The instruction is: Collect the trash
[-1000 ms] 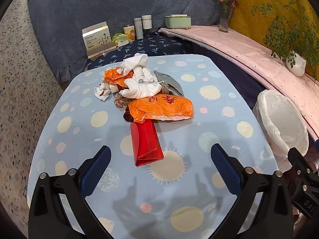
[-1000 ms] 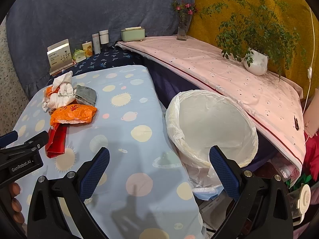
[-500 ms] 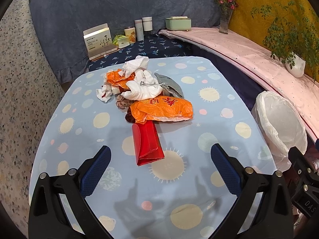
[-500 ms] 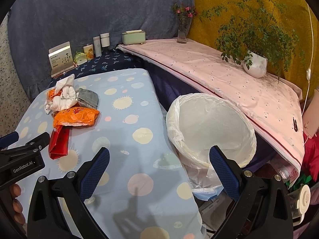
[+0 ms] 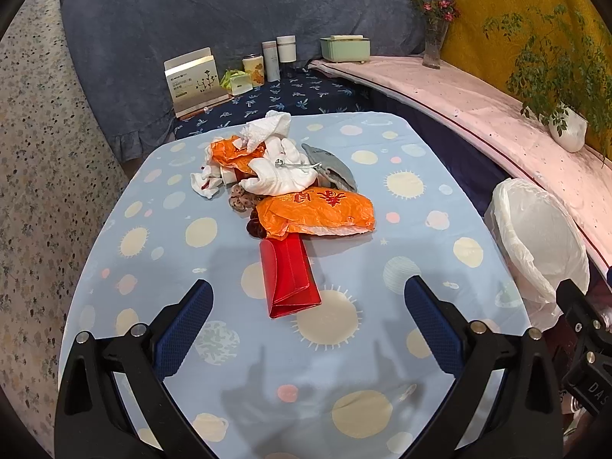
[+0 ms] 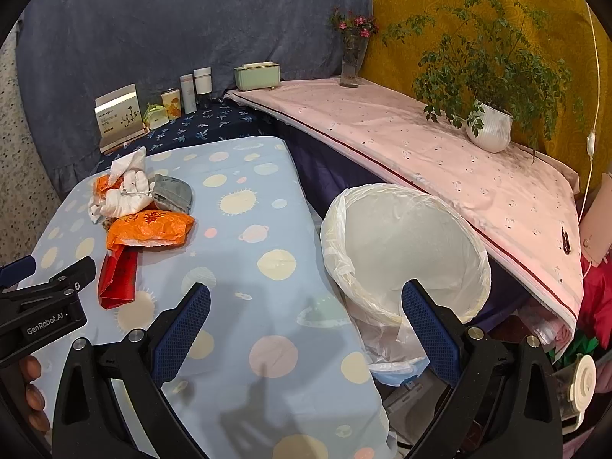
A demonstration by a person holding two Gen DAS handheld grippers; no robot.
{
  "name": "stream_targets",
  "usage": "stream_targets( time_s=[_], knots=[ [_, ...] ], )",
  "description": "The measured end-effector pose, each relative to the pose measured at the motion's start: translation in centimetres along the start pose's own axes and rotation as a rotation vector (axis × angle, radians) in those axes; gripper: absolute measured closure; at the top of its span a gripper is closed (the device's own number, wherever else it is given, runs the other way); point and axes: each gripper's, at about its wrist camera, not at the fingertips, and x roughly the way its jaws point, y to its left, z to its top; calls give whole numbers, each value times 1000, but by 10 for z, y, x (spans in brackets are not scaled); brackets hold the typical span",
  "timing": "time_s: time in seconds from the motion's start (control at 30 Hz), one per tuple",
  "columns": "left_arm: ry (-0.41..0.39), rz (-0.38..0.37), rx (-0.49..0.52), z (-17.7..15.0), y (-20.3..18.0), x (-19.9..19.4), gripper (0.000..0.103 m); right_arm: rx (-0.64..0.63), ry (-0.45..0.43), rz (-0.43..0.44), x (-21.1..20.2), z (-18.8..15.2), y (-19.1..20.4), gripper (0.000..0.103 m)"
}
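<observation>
White-lined bin (image 6: 405,244) beside the table (image 5: 229,382), nothing visible inside; both hand-held grippers (image 5: 308,313) (image 6: 306,311) released.

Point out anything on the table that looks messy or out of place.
A heap of litter sits mid-table: crumpled white tissues, orange plastic bags, a grey pouch and a red packet. The lined bin beside the table looks empty. Both tongs are open.

Blue planet-print table (image 5: 401,229) — red packet (image 5: 288,277), orange bag (image 5: 317,212), white tissues (image 5: 279,178), grey cloth (image 5: 332,168) heaped mid-top.
</observation>
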Motion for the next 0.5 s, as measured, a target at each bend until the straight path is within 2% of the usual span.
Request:
stream_targets(
  time_s=[0.5],
  knots=[
    [7, 5, -4, -2, 6, 4, 7, 3, -6, -1, -6, -2, 3, 7]
  ],
)
